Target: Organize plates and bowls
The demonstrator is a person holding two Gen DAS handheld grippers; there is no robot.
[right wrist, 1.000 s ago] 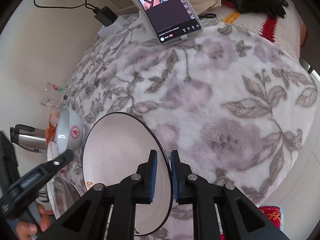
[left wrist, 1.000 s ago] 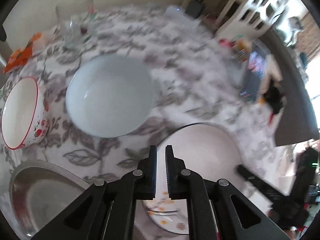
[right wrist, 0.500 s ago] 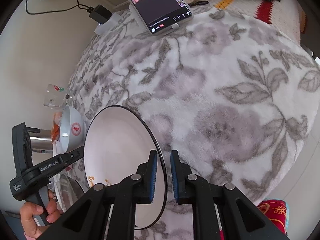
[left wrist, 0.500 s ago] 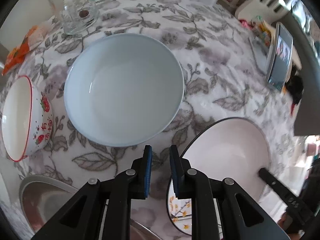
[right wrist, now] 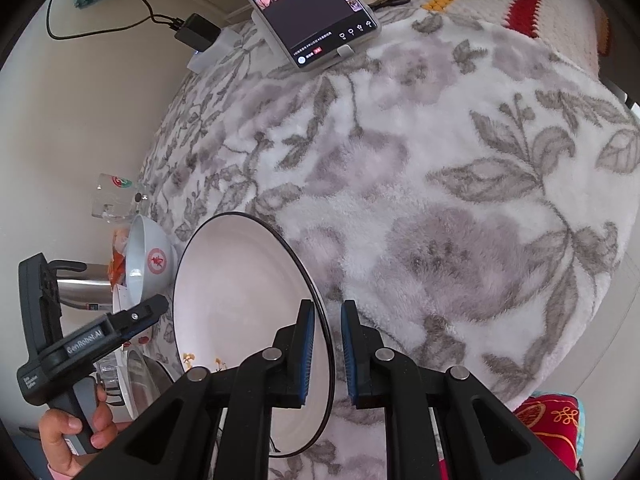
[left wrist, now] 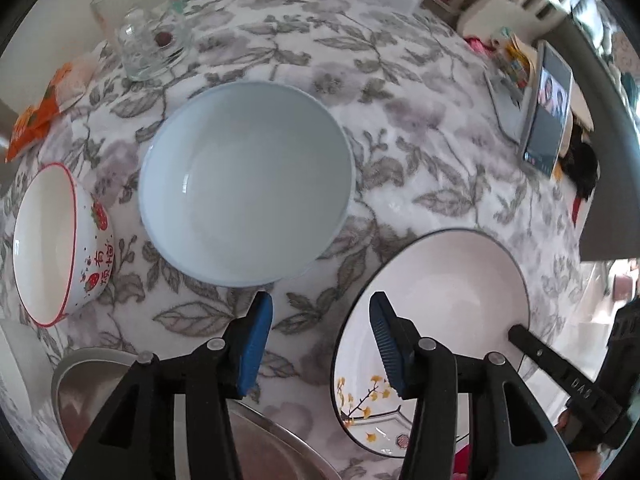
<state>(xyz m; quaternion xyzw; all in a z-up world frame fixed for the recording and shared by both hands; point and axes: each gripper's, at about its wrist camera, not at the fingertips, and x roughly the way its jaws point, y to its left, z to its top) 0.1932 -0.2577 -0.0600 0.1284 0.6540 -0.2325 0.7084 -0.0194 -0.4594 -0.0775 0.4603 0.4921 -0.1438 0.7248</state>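
From the strawberry bowl [left wrist: 60,240] past the pale blue bowl [left wrist: 246,184], the left gripper [left wrist: 320,336] hangs empty with jaws opening, seemingly lining up on that blue bowl's near rim, while the right gripper [right wrist: 327,354] pinches the black-rimmed plate [right wrist: 240,304] tilted above the cloth.

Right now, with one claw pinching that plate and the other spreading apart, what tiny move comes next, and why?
Probably lower the left gripper over the near rim of the pale blue bowl. Its jaws are opening with nothing between them, right above that rim, while the right gripper holds the black-rimmed plate.
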